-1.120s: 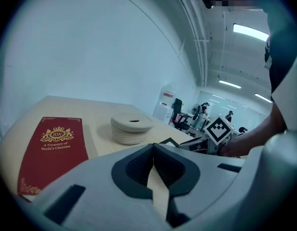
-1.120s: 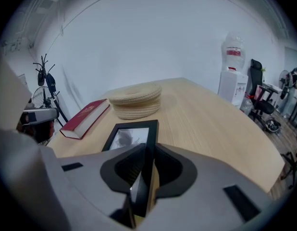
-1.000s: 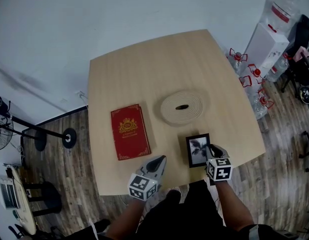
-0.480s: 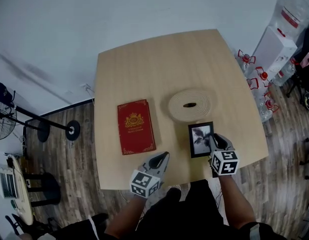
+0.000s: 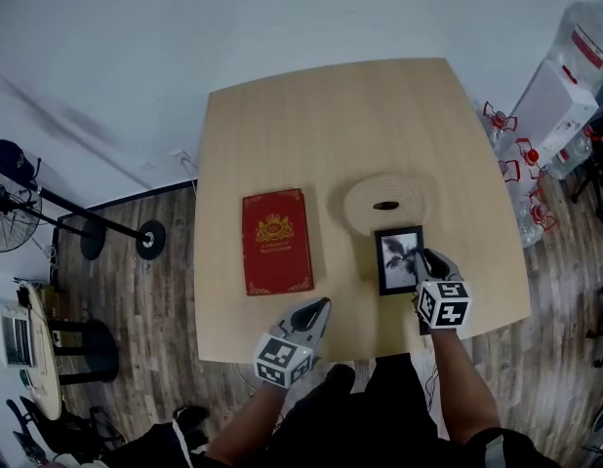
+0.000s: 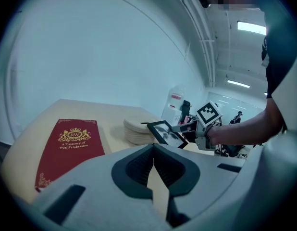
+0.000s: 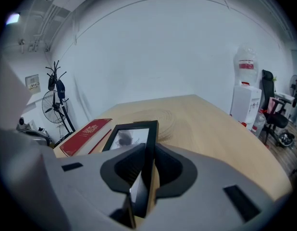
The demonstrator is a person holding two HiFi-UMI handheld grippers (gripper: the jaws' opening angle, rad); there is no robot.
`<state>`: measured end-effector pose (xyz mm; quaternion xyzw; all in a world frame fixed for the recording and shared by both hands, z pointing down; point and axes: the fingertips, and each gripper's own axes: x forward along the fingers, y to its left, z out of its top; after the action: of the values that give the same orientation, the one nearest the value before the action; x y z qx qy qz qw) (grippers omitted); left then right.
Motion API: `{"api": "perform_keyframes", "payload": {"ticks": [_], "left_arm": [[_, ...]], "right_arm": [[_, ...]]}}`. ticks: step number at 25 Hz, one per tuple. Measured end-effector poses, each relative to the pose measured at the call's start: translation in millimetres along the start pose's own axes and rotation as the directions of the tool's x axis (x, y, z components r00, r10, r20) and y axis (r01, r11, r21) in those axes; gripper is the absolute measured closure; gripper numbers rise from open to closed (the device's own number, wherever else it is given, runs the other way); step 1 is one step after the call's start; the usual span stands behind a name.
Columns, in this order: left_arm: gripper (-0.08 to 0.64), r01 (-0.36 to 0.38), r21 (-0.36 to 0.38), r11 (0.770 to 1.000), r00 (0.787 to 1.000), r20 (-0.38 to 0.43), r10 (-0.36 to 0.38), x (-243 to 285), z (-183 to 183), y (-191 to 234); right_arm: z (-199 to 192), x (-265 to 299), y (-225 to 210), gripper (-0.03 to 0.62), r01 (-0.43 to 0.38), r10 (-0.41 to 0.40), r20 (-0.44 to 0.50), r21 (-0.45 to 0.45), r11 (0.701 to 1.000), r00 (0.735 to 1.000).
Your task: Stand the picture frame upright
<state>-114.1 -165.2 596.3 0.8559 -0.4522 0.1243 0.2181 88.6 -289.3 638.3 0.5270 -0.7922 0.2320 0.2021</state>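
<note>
Picture frame (image 5: pixel 398 258) moved up the desk (image 5: pixel 311 125) since the earlier frame, now at the rim of the coiled mat (image 5: pixel 384 204)
The right tongs (image 5: pixel 430 261) are clamped on the frame's right-hand moulding, one pad on the front and one on the back. The frame hangs tilted clear of the desk, and whether its far end touches the mat cannot be told. The left tongs (image 5: pixel 316 310) are closed together on nothing, near the red book (image 5: pixel 276 240). The frame is judged light and rigid, so a single edge grip should carry it. The smooth moulding may pivot between the pads, and the glazed face is probably fragile, so hold the moulding only and set the lower edge down gently. No rear stand is visible
</note>
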Motion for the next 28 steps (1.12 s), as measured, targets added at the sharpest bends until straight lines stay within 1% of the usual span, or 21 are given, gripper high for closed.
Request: {"api": "perform_keyframes", "payload": {"ticks": [9,15,28], "left_arm": [[0.557,-0.041,-0.021,0.999,0.999,-0.002,0.041,-8,-6,11],[0.557,-0.046,-0.025,0.999,0.999,-0.007,0.046,-7,-7,14],[0.557,-0.048,-0.033,0.998,0.999,-0.011,0.048,0,-6,16]], "right_arm": [[-16,19,-6,0.527,-0.006,0.007,-0.049,0.002,1.0,0.999],[-20,27,-8,0.528,0.005,-0.006,-0.07,-0.013,1.0,0.998],[-21,34,-9,0.526,0.023,-0.025,-0.063,-0.035,0.999,0.998]]}}
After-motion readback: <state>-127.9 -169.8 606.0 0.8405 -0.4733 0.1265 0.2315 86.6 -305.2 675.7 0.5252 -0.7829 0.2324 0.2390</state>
